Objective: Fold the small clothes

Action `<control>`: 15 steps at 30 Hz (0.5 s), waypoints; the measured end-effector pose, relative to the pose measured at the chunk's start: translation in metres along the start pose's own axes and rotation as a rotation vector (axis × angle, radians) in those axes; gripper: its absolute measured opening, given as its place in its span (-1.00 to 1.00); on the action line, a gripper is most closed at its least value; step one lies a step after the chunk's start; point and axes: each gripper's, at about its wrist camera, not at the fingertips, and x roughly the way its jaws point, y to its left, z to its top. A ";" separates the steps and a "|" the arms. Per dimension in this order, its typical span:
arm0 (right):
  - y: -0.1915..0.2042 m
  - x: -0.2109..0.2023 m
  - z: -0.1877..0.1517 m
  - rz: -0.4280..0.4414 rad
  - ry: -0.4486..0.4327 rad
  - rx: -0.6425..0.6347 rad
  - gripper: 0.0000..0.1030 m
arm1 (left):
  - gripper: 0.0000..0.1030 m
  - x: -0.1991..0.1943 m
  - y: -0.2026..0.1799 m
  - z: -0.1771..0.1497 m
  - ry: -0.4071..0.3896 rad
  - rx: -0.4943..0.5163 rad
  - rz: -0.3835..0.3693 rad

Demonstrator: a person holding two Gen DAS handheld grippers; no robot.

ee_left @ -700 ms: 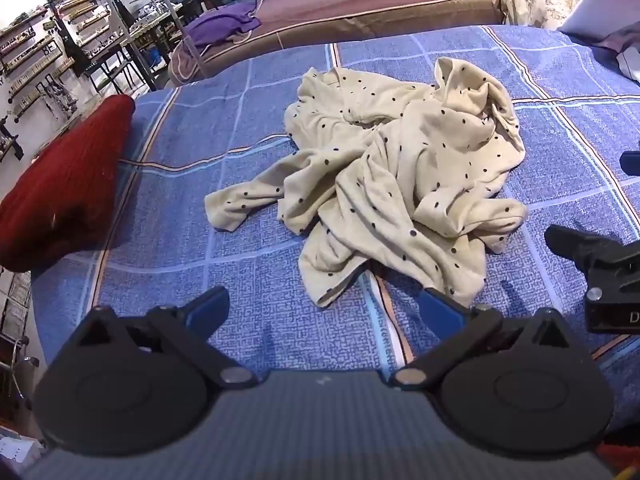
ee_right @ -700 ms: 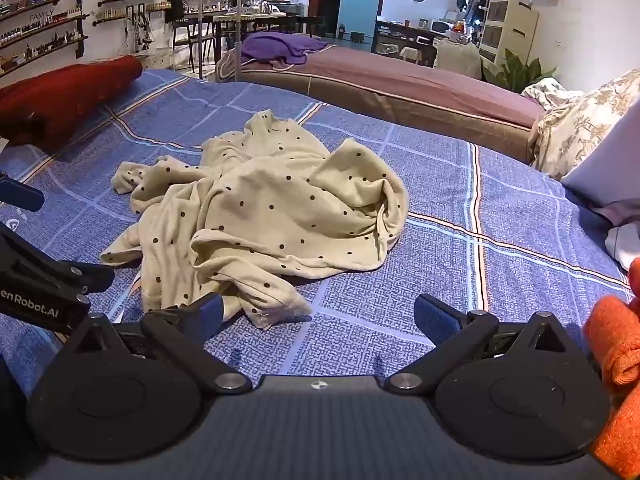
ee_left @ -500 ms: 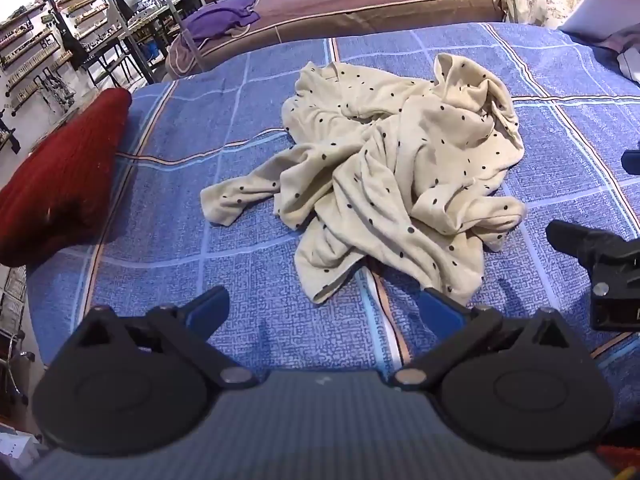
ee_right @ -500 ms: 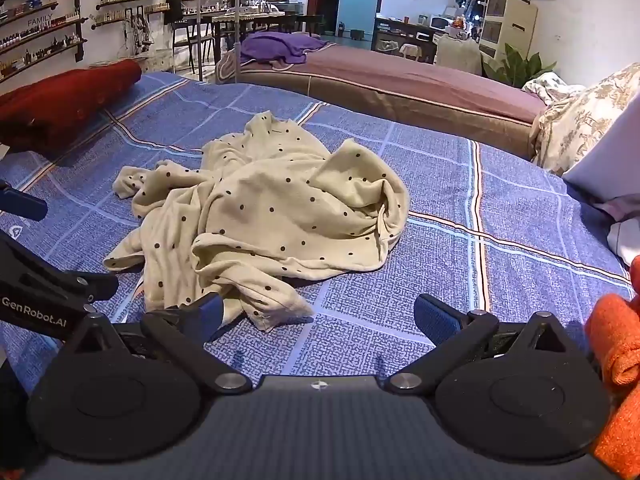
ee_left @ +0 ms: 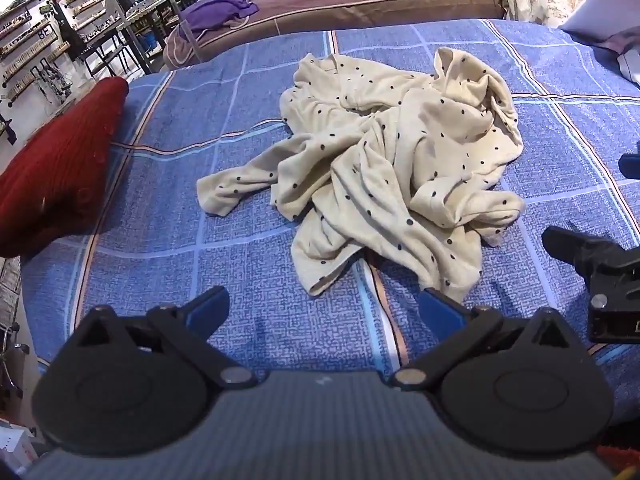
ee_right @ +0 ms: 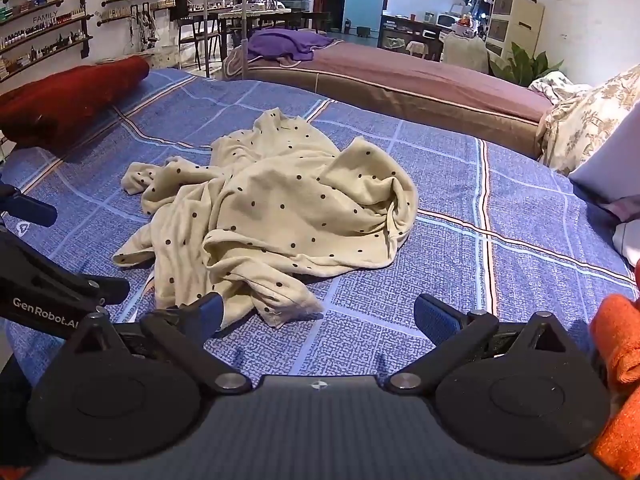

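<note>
A cream garment with black dots lies crumpled on the blue checked bedspread; it also shows in the right wrist view. My left gripper is open and empty, just short of the garment's near hem. My right gripper is open and empty, its left finger close to the garment's near edge. Each gripper shows at the edge of the other's view.
A dark red cushion lies at the bed's left edge. An orange cloth sits at my right. Pillows lie at the far right. A second bed with a purple cloth stands behind.
Both grippers have moved slightly forward toward the garment. The garment has not moved.
</note>
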 end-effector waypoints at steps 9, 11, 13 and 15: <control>0.001 -0.001 0.001 0.001 0.000 -0.002 1.00 | 1.00 0.002 -0.001 -0.001 0.013 0.009 0.003; 0.001 -0.001 0.001 0.001 -0.002 -0.003 1.00 | 1.00 0.001 0.000 -0.001 0.012 0.006 0.003; 0.002 -0.001 0.001 0.001 -0.002 -0.003 1.00 | 1.00 0.001 0.000 -0.001 0.014 0.005 0.001; 0.002 -0.002 0.001 -0.001 -0.001 -0.003 1.00 | 1.00 0.002 0.000 -0.001 0.015 0.006 0.003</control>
